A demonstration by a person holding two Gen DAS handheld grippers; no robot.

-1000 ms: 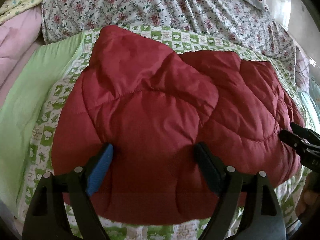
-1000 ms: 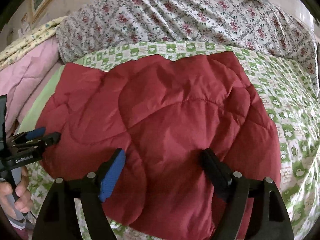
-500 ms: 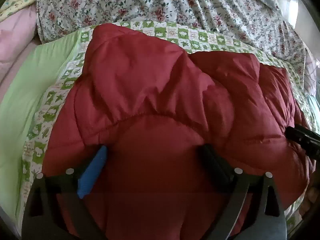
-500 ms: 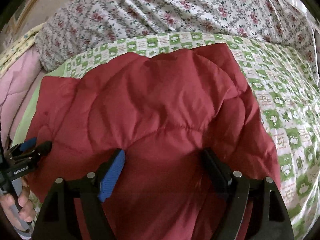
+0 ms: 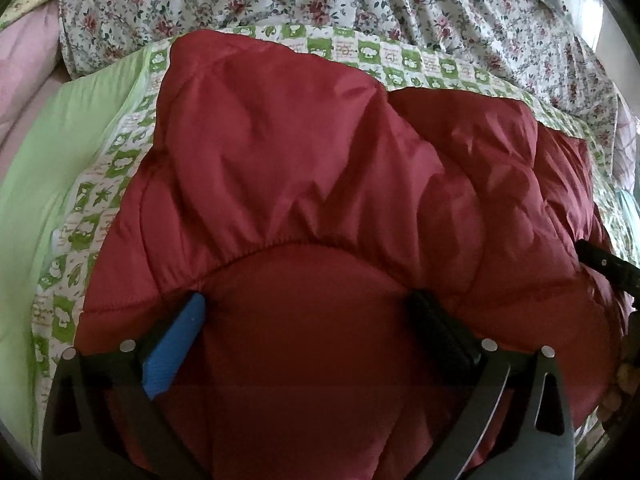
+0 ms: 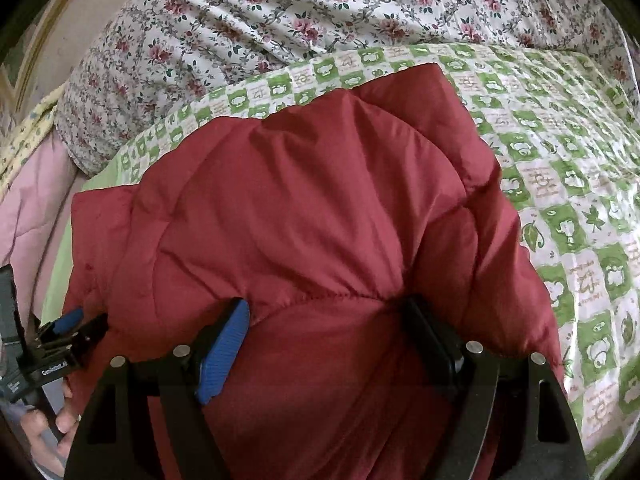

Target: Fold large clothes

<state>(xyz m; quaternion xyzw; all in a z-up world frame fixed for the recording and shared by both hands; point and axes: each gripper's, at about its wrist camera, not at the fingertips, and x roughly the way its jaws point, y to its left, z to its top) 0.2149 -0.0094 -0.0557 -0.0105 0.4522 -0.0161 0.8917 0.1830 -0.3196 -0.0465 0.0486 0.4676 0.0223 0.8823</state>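
While the red puffy jacket (image 5: 320,208) lies spread on the bed, bunched and partly folded over itself, a fat roll of its near edge sits right between the fingers of both tools. On the left tool (image 5: 310,312) the jaws are opening, standing wide apart, and the quilted fabric bulges up through the gap; the blue pad (image 5: 176,348) and the black pad (image 5: 440,332) sit at either side of that bulge, and I honestly can't tell if they press on it. Most of the jacket stretches away ahead of this tool and off to its right.

Same deal on the right tool (image 6: 326,320): jaws apart, a padded hump of jacket (image 6: 304,208) filling the space between the blue finger (image 6: 224,352) and the black one (image 6: 428,336), both of which look dug into the fabric. The rest of the jacket runs ahead and to its left, where the left tool (image 6: 68,330) shows at the jacket's edge, held by a hand (image 6: 44,428).

Under the jacket is a green-and-white checked sheet (image 6: 560,184), wide open to the right of the right tool. Beyond it is a floral quilt (image 5: 360,4), and off to the far left of the left tool a plain green cloth (image 5: 52,168) and pink bedding (image 5: 24,60).
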